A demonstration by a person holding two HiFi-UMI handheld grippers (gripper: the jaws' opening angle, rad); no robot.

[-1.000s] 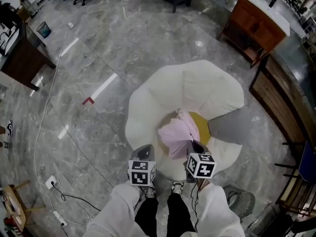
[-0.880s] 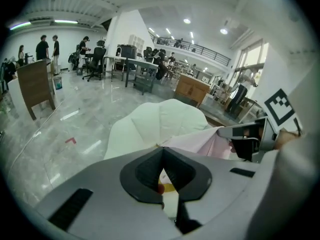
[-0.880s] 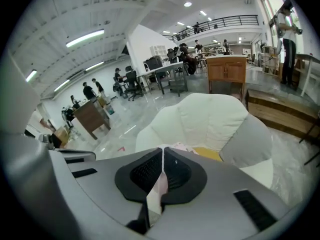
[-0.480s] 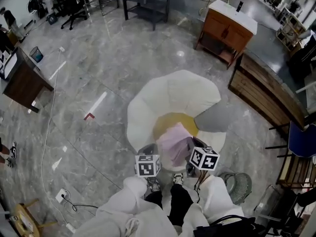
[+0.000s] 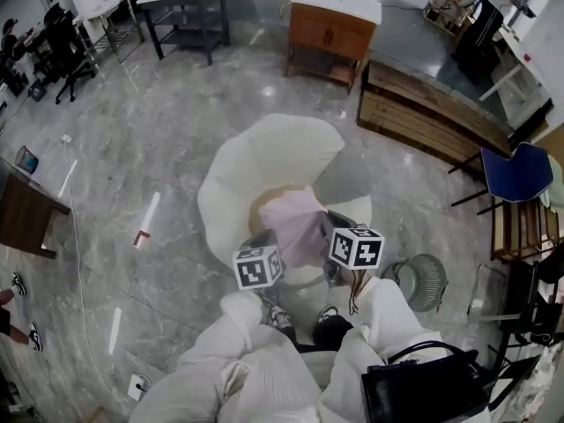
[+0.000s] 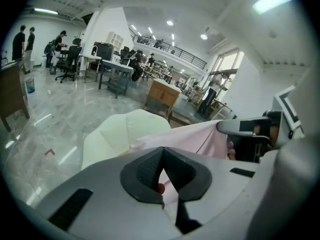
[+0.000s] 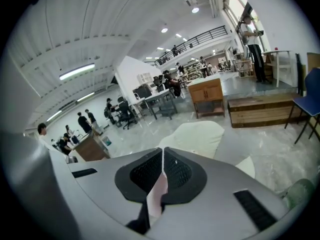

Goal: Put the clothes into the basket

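Note:
A pale pink garment (image 5: pixel 298 226) hangs stretched between both grippers above a white petal-shaped seat (image 5: pixel 264 161) with a yellow centre (image 5: pixel 262 203). My left gripper (image 5: pixel 263 238) is shut on the garment's left edge, and in the left gripper view the pink cloth (image 6: pixel 195 136) runs from the closed jaws of the left gripper (image 6: pixel 161 154) across to the right gripper (image 6: pixel 250 129). My right gripper (image 5: pixel 332 221) is shut on the other edge; a strip of pink cloth (image 7: pixel 159 191) sits pinched in the right gripper (image 7: pixel 163 154). A grey round basket (image 5: pixel 420 280) stands on the floor to the person's right.
Beyond the seat stand a wooden cabinet (image 5: pixel 333 26) and a low wooden platform (image 5: pixel 432 117). A blue chair (image 5: pixel 515 170) is at the right, a dark desk (image 5: pixel 26 211) at the left. A black bag (image 5: pixel 427 390) lies near the person's legs. People stand far off (image 7: pixel 85 121).
Both grippers have risen with the pink garment, lifting it off the seat's centre and spreading it flatter. The head view has swung and now shows more of the room.

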